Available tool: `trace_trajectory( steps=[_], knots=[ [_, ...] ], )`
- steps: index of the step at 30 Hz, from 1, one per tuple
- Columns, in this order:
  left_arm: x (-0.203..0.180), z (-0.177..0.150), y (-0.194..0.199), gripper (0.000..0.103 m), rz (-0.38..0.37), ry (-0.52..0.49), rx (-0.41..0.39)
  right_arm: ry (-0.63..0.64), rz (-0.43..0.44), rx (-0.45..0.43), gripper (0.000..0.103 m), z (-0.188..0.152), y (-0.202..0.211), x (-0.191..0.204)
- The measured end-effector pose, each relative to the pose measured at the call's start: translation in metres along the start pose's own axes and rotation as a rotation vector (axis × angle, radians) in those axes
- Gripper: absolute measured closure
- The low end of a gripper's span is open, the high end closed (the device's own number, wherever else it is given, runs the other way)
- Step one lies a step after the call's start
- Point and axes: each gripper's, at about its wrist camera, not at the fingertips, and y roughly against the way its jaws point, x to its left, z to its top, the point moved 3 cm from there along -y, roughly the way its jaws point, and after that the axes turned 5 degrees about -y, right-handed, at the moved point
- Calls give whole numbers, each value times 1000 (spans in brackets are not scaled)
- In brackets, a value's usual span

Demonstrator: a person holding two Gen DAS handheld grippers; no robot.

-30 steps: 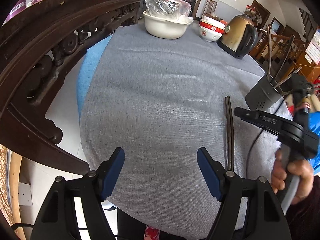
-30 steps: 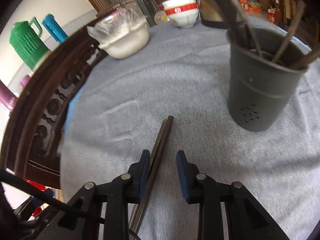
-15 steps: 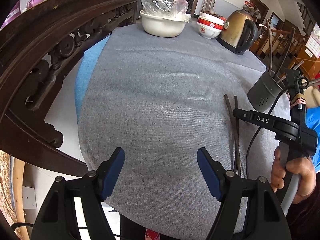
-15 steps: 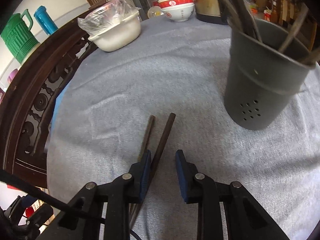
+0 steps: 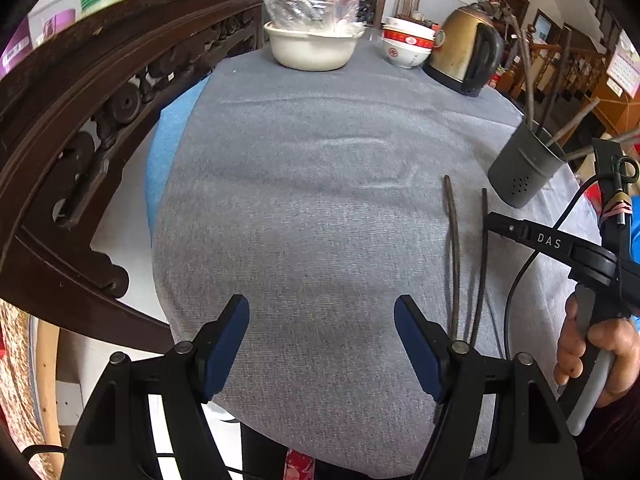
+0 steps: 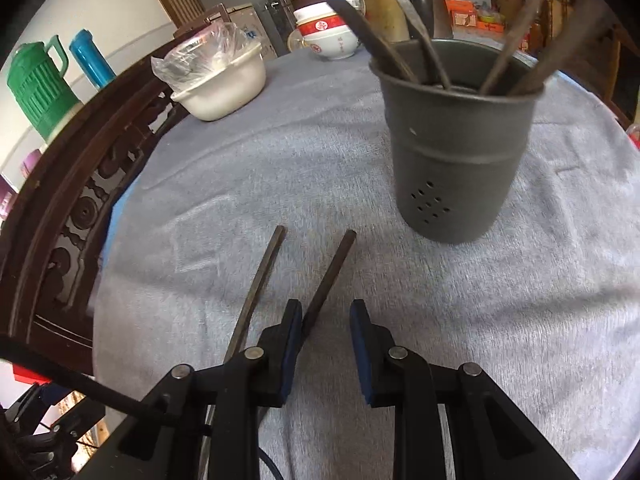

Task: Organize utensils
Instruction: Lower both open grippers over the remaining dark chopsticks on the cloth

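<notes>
Two dark wooden chopsticks (image 6: 256, 292) are spread on the grey-clothed worktop (image 6: 480, 300).
The right gripper (image 6: 326, 344) fingers are parted around one chopstick; the left gripper (image 5: 322, 344) fingers are held wide, empty.

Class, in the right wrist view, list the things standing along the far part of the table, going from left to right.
Plastic-covered white basin → red-and-white bowls → grey utensil holder, with the kettle partly hidden behind it.

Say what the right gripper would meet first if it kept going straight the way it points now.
Probably the nearer chopstick, already lying between the right gripper's open fingers, then the grey cloth under it. The grey utensil holder sits off to the right, likely missed.
</notes>
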Motion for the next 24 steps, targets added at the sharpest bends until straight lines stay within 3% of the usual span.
trace_trajectory(
  steps=[13,24],
  knots=[
    [-21,-2,8,27,52,-69,-12,-23,79,46,74,-15,1,5],
    [-27,-3,7,27,66,-82,-2,71,43,40,74,-27,0,16]
  ],
)
